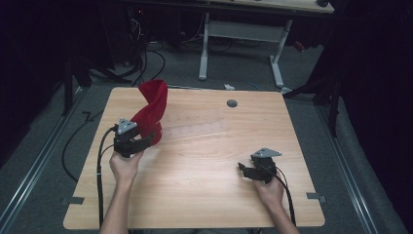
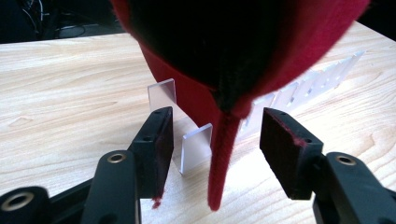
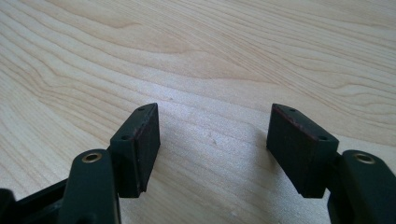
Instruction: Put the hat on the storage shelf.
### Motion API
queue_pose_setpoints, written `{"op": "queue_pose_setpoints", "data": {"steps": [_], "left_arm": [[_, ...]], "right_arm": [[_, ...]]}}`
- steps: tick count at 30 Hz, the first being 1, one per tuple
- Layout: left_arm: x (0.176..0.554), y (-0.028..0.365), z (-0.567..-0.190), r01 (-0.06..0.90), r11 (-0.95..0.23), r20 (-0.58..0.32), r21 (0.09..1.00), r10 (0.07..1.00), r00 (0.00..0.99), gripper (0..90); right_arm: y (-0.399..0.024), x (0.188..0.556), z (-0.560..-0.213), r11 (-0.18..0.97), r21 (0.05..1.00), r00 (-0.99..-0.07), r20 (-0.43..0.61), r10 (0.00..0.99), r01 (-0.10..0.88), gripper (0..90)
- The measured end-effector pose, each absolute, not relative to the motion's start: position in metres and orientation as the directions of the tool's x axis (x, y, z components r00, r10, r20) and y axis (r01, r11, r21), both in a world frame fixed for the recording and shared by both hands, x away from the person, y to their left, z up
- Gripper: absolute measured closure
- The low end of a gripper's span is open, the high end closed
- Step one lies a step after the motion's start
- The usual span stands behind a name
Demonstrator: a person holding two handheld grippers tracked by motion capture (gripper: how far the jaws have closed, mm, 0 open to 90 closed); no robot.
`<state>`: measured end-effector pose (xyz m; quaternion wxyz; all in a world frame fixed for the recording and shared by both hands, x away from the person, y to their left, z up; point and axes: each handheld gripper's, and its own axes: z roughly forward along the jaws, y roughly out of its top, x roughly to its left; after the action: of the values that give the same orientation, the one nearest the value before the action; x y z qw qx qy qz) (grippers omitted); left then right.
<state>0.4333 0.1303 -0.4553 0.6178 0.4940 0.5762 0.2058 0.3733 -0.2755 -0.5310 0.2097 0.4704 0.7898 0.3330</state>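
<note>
Red cloth (image 1: 151, 109) stands in a twisted, curling fold at the far left part of the table (image 1: 204, 195), rising well above the wood. Its face is a deep, felt-like red, with the inner hollow in shadow, and one narrow edge (image 2: 222, 158) hangs down to a point between the jaws of the left gripper (image 1: 141, 141). Those jaws stand apart, with a gap on each side of the hanging edge, so the cloth is released; a few red fibres cling to the pads (image 2: 161, 144). Just behind the cloth a clear plastic rack (image 1: 195, 129) of upright plates lies across the table. The right gripper (image 1: 246, 170) rests over bare wood, well apart from the cloth, its jaws spread wide with nothing between them.
</note>
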Motion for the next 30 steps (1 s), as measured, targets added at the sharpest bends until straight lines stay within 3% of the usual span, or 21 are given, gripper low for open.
{"op": "queue_pose_setpoints", "data": {"steps": [16, 30], "left_arm": [[0.409, 0.137, -0.441, 0.279, 0.416, -0.488, 0.866, 0.826, 0.283, 43.2], [0.390, 0.150, -0.434, 0.308, 0.470, -0.553, 0.827, 0.778, 0.298, 43.8]], "right_arm": [[-0.276, 0.373, -0.531, 0.335, 0.723, -0.469, -0.018, 0.883, 0.604, 34.9], [-0.276, 0.373, -0.531, 0.336, 0.724, -0.470, -0.019, 0.882, 0.603, 34.9]]}}
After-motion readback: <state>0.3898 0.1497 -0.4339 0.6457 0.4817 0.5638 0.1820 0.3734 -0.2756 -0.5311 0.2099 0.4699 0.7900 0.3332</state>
